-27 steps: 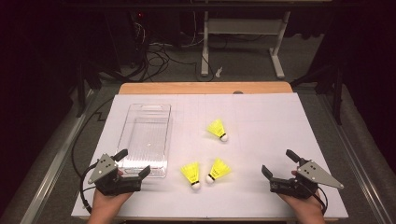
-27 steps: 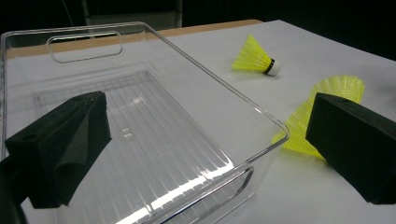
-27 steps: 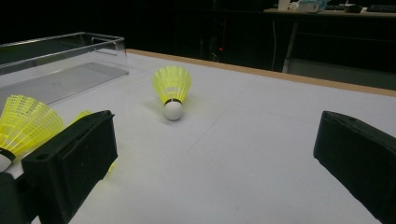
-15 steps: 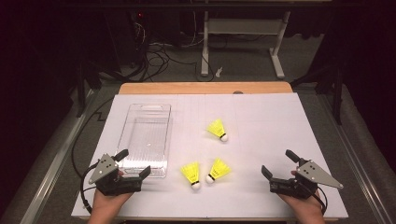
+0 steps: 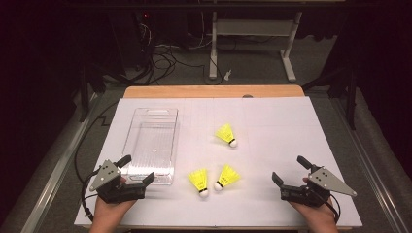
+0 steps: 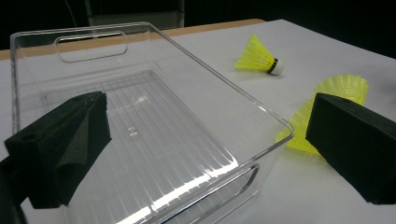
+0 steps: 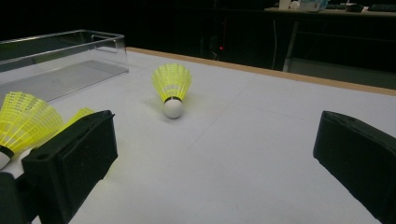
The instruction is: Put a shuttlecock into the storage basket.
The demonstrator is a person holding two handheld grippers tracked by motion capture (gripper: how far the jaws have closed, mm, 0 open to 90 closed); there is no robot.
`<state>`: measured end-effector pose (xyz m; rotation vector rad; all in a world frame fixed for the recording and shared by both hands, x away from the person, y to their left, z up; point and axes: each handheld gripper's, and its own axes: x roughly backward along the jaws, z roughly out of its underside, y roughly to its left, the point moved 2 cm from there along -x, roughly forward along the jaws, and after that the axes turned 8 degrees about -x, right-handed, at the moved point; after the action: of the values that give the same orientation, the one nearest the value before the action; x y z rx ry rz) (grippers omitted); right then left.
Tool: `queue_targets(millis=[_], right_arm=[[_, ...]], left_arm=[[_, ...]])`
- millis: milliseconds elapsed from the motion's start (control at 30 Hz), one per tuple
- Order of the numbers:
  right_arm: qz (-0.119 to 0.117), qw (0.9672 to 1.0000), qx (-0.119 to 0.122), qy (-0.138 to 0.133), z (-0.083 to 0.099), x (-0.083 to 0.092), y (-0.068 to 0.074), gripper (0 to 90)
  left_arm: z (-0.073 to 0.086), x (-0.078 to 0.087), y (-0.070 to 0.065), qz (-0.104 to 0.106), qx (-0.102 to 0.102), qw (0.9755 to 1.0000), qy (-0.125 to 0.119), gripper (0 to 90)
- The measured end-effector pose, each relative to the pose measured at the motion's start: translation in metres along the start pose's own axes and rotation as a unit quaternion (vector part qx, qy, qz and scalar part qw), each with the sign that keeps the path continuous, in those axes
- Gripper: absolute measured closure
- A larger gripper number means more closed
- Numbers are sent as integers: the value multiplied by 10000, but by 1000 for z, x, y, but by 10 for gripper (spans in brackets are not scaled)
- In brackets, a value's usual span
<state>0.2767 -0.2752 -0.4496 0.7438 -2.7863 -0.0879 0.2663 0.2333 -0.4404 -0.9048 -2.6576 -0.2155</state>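
A flat table (image 5: pixel 272 121) covered in matte white sheeting, with a bare wooden strip along its far edge, carries everything. The largest thing on it is a clear plastic bin (image 5: pixel 150 145), rectangular with rounded corners, a ribbed floor and slot handles cut in both short ends; it is empty.

The left gripper (image 5: pixel 138 171) sits at the bin's near end, about 7 o'clock on the table. Its blocky black foam-like jaws are spread wide with nothing between them, and in the left gripper view they frame the bin's near rim (image 6: pixel 261 149).

The right gripper (image 5: pixel 291 170), at about 5 o'clock, is likewise spread wide and holds nothing; its grey three-cornered plate points right.

Three yellow shuttlecocks, each a ribbed plastic skirt on a rounded white tip, lie between the grippers. The far shuttlecock (image 5: pixel 226 134) lies at about 11 o'clock from the right gripper, well apart. The left near shuttlecock (image 5: pixel 199 179) and the right near shuttlecock (image 5: pixel 227 176) lie close together at its 9 o'clock, near the bin's near right corner.
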Motion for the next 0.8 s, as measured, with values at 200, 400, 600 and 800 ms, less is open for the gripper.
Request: queue_targets(millis=[200, 400, 600, 800], right_arm=[[6, 10000, 27, -16, -1, 1, 0, 2], [12, 10000, 36, -23, -1, 2, -1, 2], [21, 10000, 27, -23, -1, 2, -1, 4], [53, 10000, -3, -40, -1, 3, -2, 6]], left_arm=[[2, 8, 8, -128, 24, 9999, 25, 10], [4, 17, 20, -287, 145, 9995, -27, 11], [8, 25, 31, -401, 241, 9989, -14, 10], [13, 35, 44, -595, 405, 9974, -57, 11]])
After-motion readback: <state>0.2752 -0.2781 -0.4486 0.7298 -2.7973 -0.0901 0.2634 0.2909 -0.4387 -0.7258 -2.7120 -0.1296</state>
